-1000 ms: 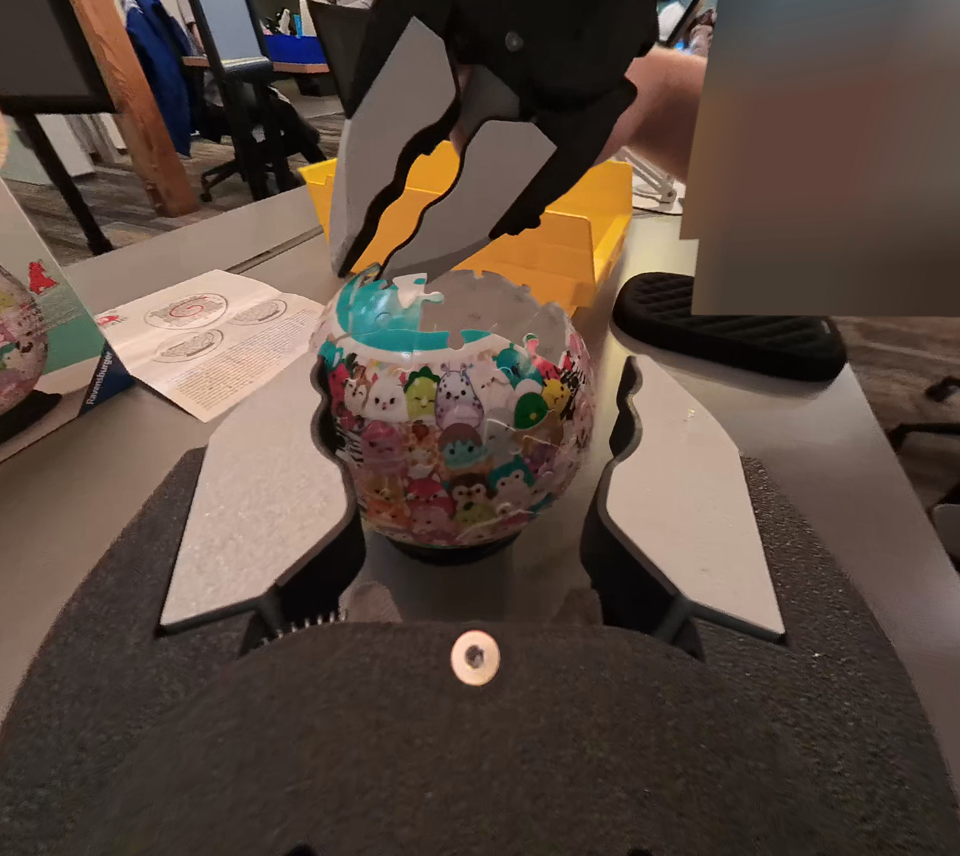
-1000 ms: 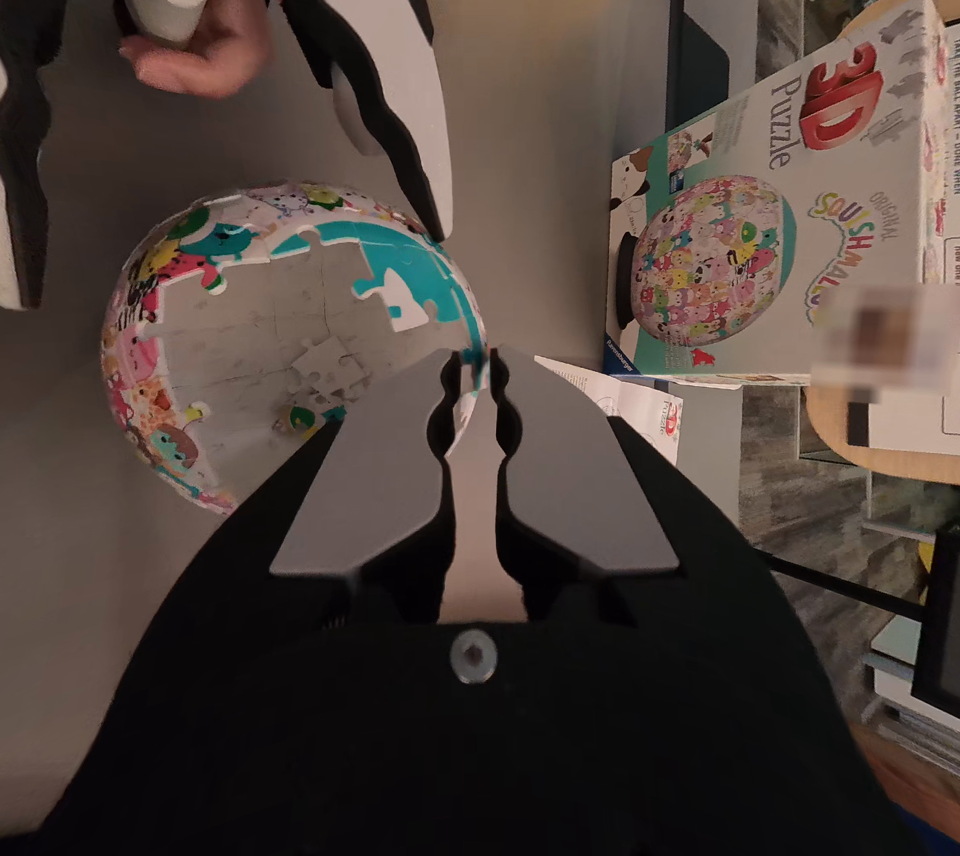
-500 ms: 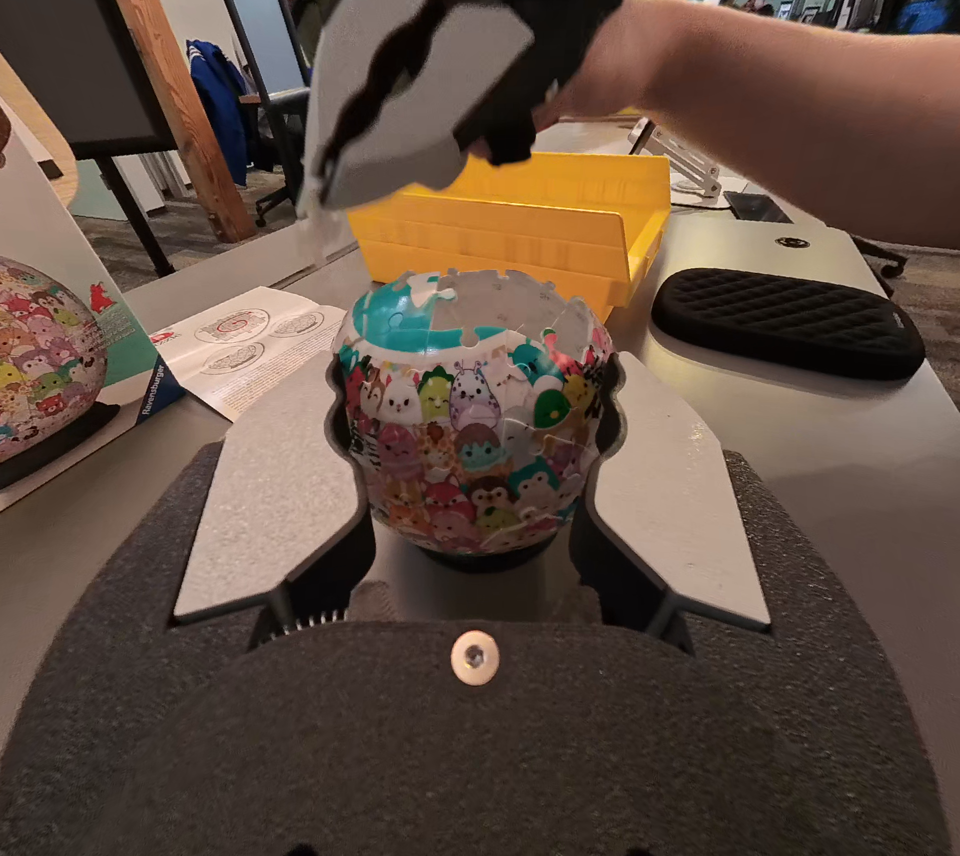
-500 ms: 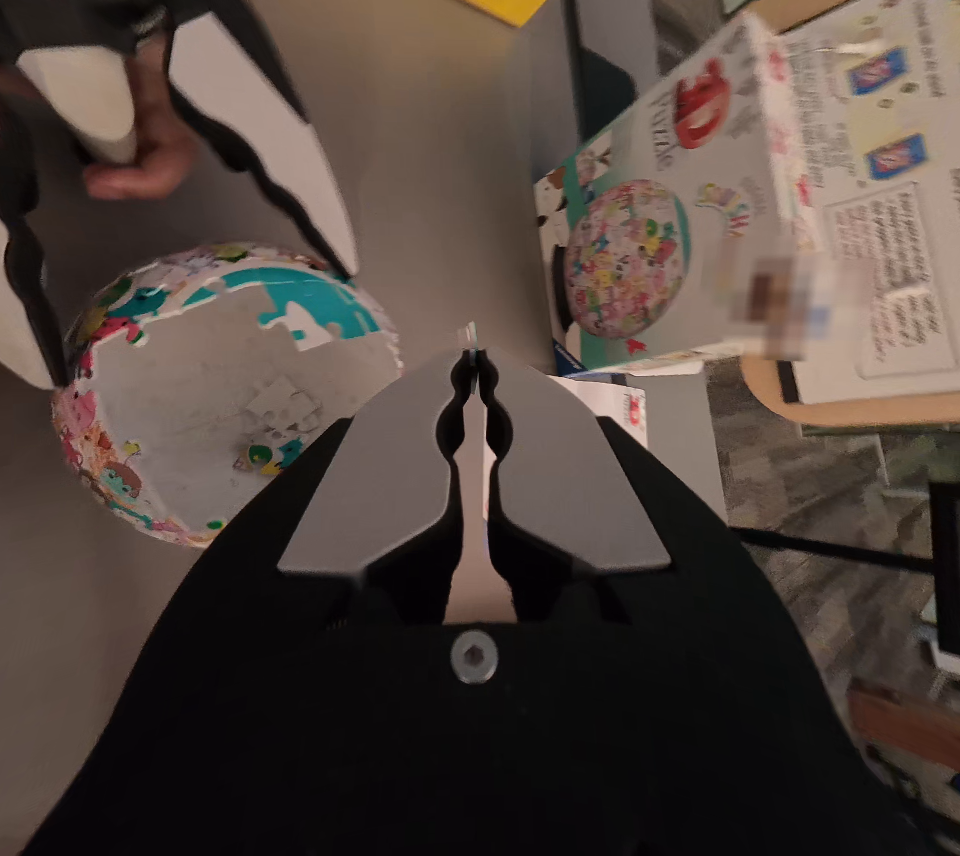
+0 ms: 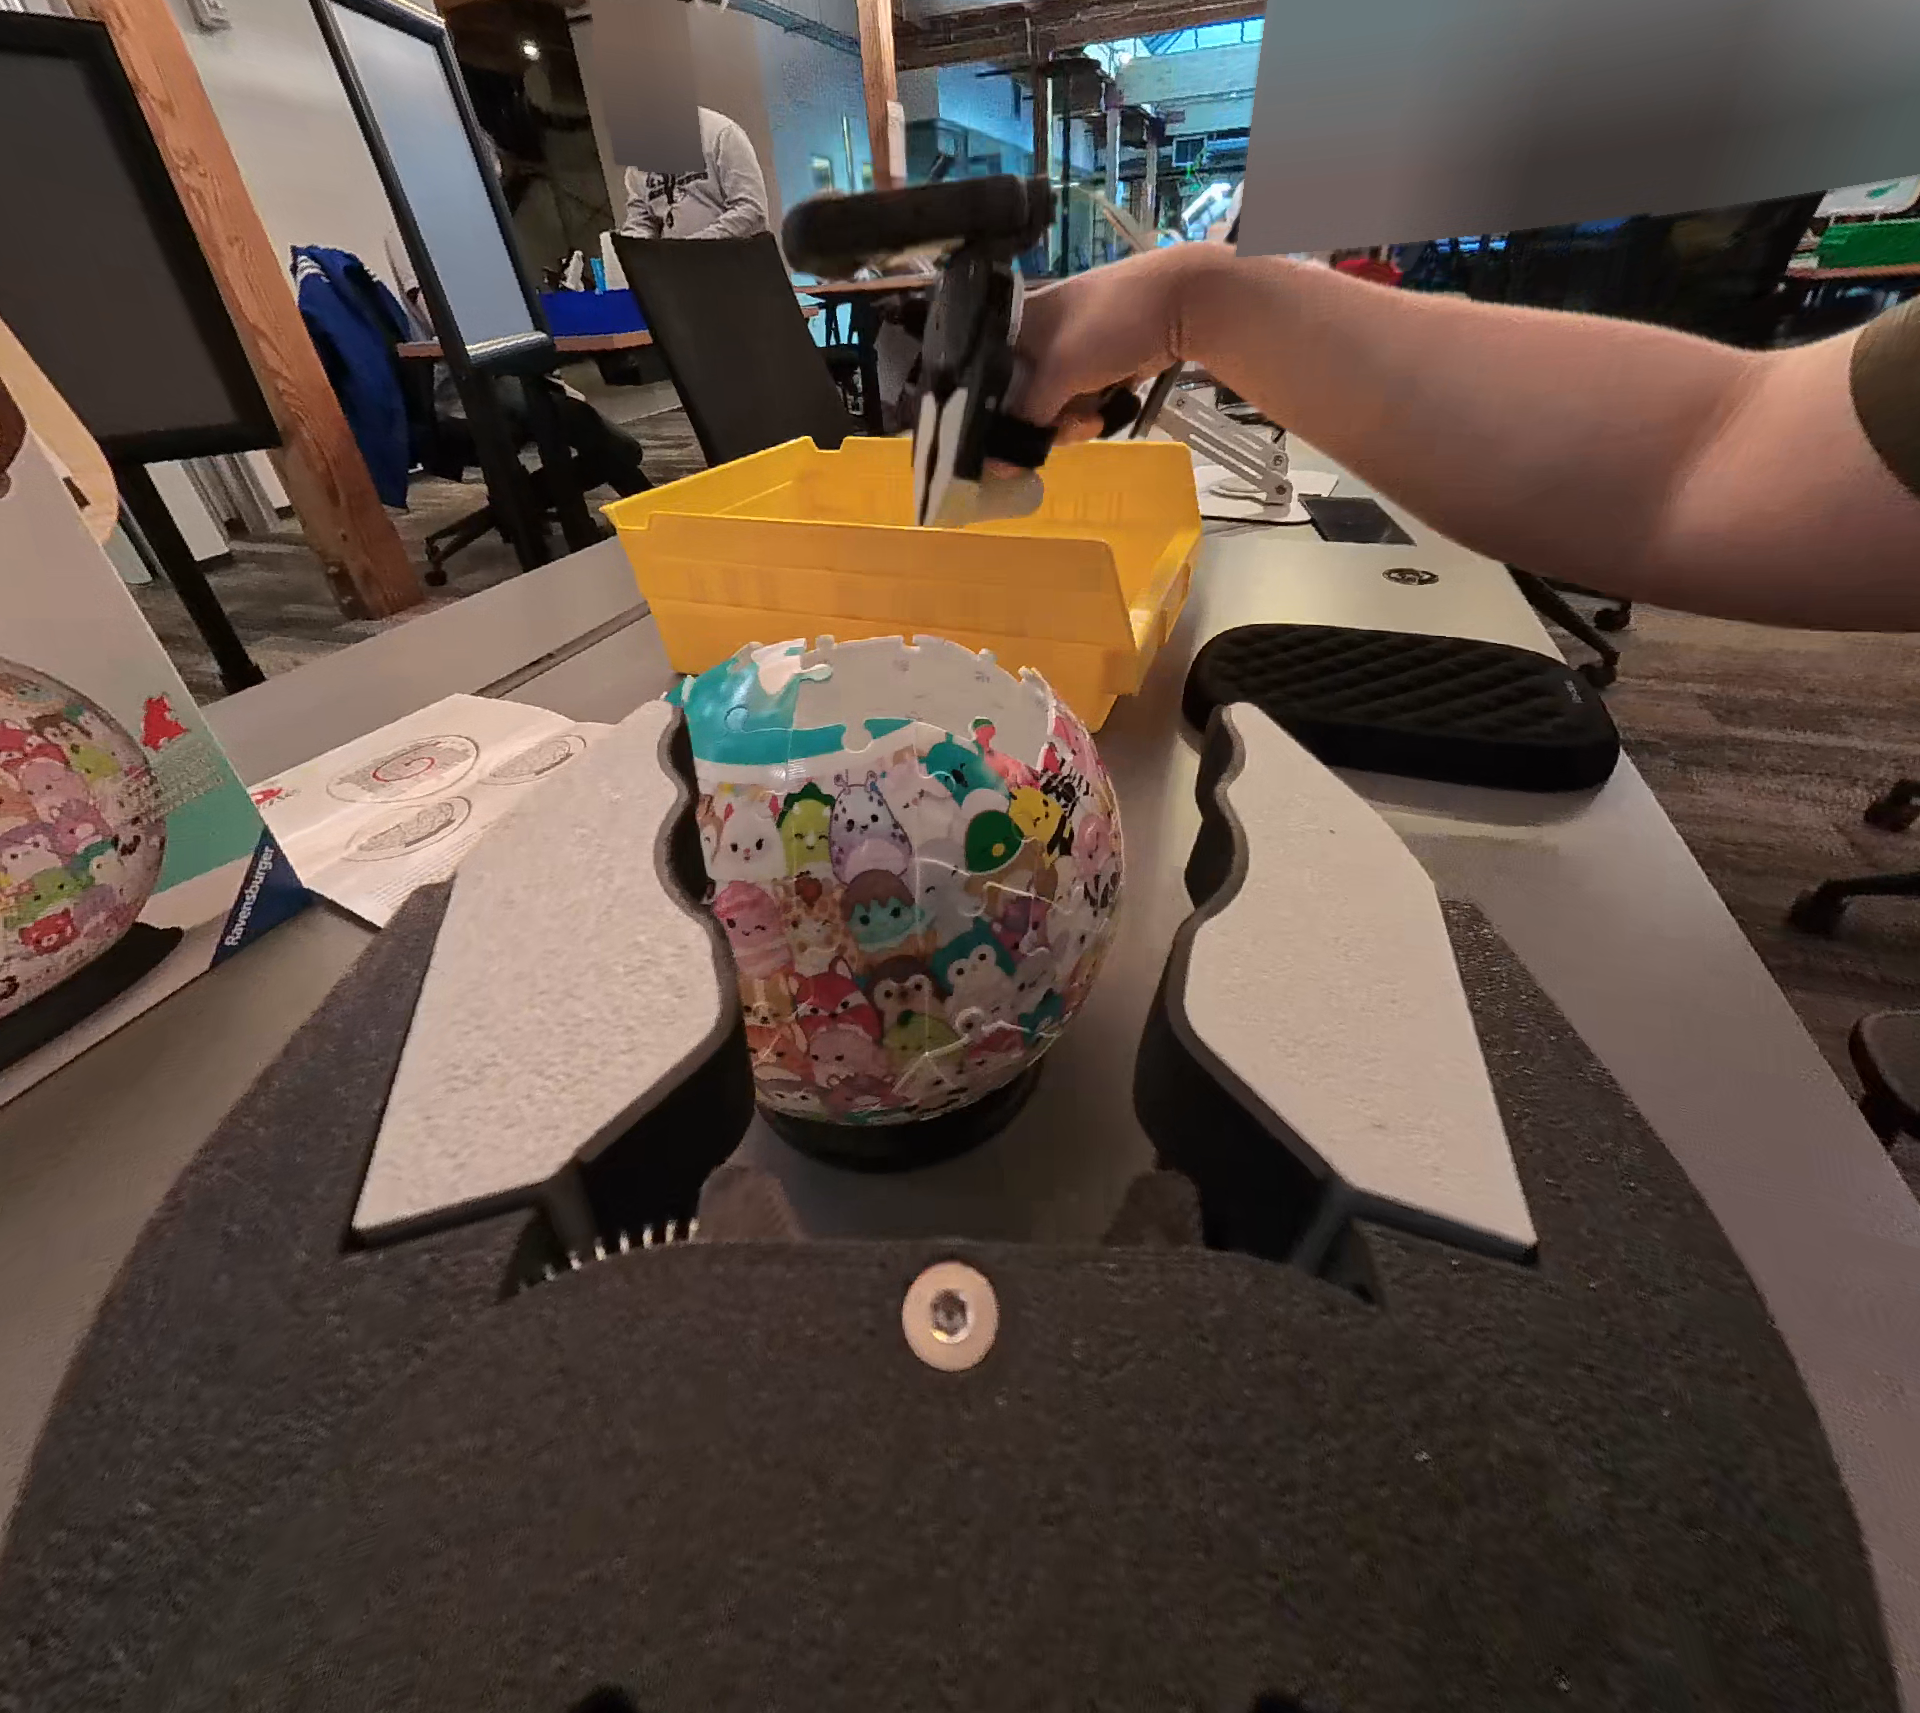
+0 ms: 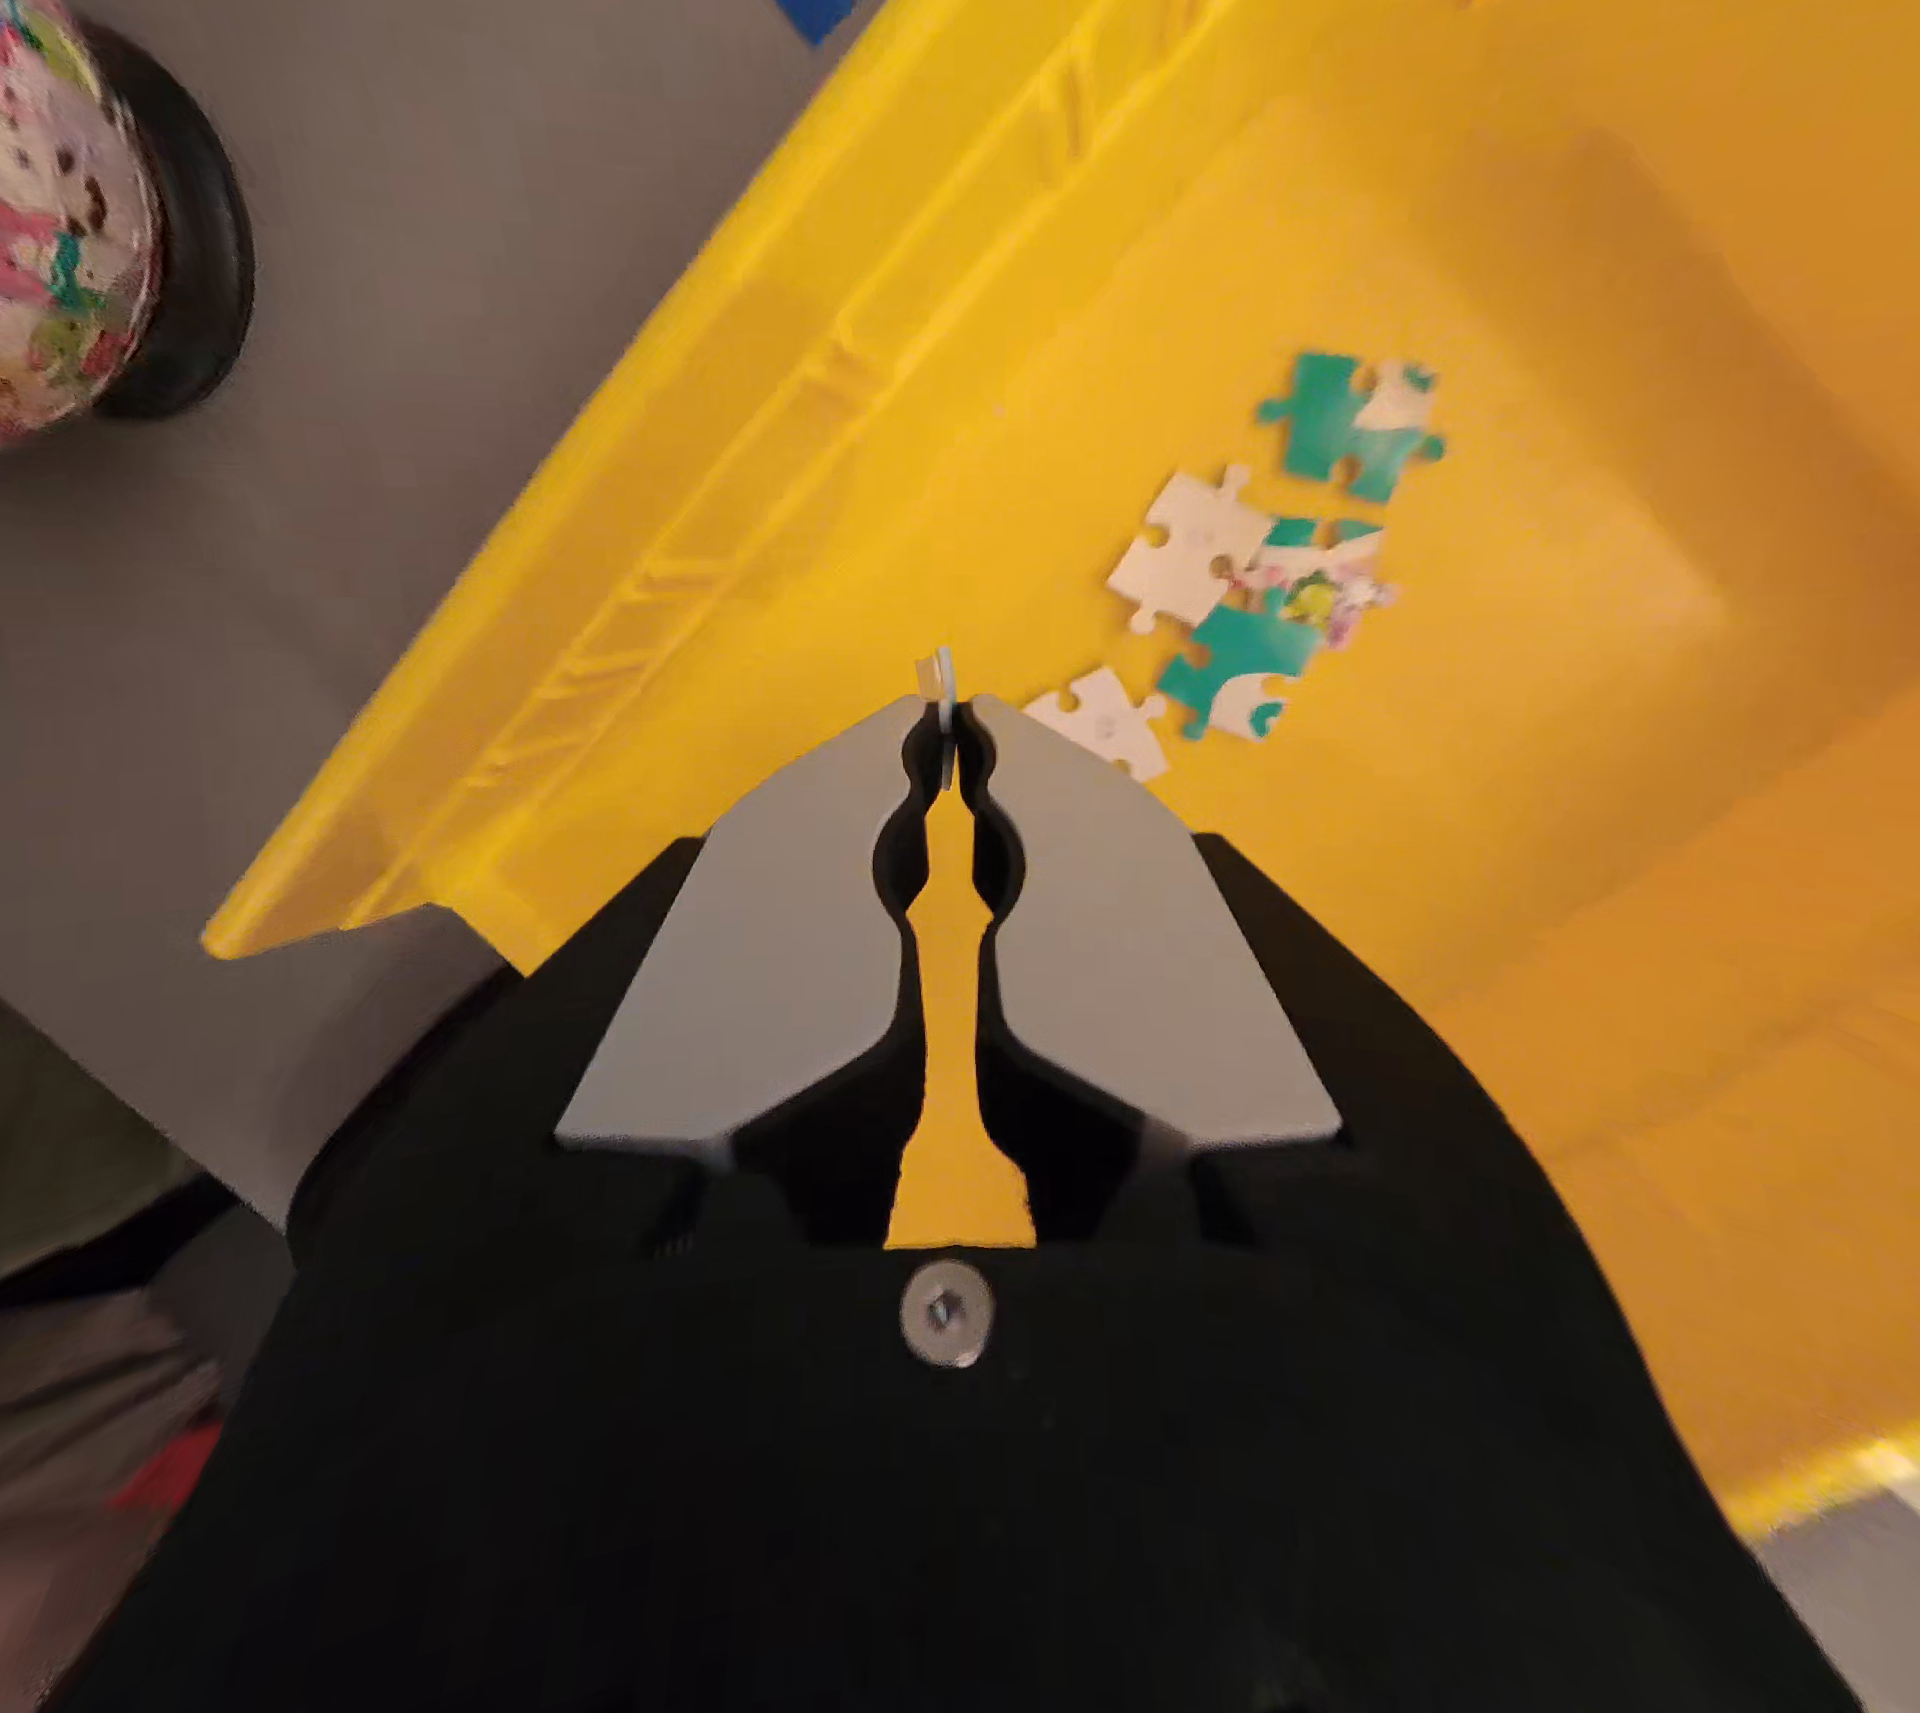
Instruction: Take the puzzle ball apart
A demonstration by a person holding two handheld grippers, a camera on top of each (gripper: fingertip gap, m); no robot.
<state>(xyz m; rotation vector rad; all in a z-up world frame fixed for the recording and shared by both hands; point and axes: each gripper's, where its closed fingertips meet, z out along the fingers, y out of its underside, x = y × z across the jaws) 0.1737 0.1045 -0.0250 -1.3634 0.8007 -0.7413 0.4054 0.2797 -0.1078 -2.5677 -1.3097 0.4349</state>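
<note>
left gripper: spread wide, straddles puzzle ball, steadying it, right finger apart.
right gripper: pinches one piece edge-on over far yellow bin, for dropping.

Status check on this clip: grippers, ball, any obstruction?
Left gripper open, jaws flanking the puzzle ball, left one against it. Right gripper shut on a puzzle piece over the yellow bin. Ball top open, still on stand. No obstruction.
</note>
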